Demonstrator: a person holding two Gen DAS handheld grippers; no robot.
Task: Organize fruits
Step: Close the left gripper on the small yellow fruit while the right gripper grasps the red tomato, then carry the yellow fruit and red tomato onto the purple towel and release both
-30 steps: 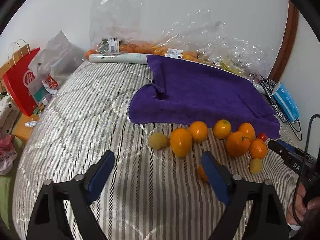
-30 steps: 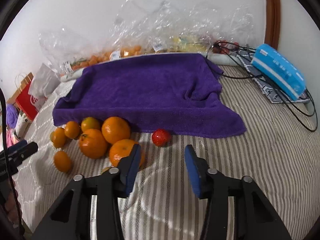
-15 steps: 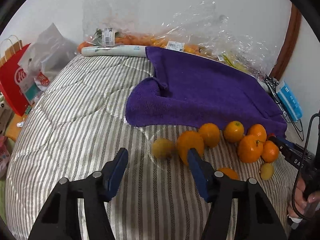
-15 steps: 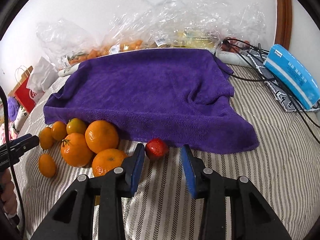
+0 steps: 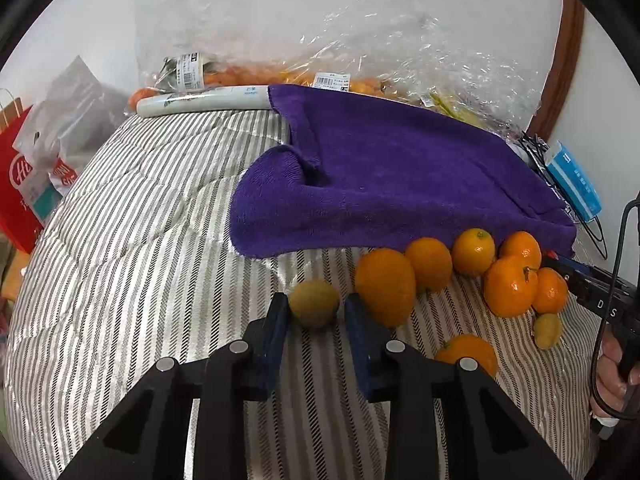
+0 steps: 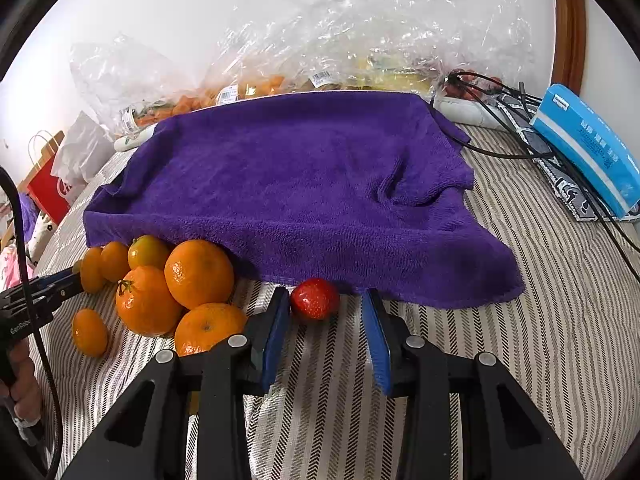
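Note:
A small yellowish fruit [image 5: 313, 310] lies on the striped quilt, and my left gripper [image 5: 316, 300] is shut on it, a pad pressing each side. A large orange [image 5: 386, 286] sits right beside it, with several more oranges [image 5: 510, 286] along the edge of the purple towel [image 5: 400, 184]. In the right wrist view a red strawberry [image 6: 315, 298] lies at the towel's [image 6: 300, 184] front edge. My right gripper [image 6: 325, 294] is open around the strawberry, which is near the left finger, with a gap to the right one. Oranges [image 6: 199, 272] cluster just to its left.
Clear plastic bags of produce [image 5: 360, 60] line the wall behind the towel. A red paper bag [image 5: 16, 184] stands off the quilt's left side. A blue tissue pack [image 6: 588, 148] and black cables [image 6: 520, 152] lie at the right. A hand [image 6: 20, 392] holds the left gripper.
My left gripper moved forward and down to the yellowish fruit and its jaws closed from wide apart onto it. My right gripper came down closer, bringing the strawberry between its tips.

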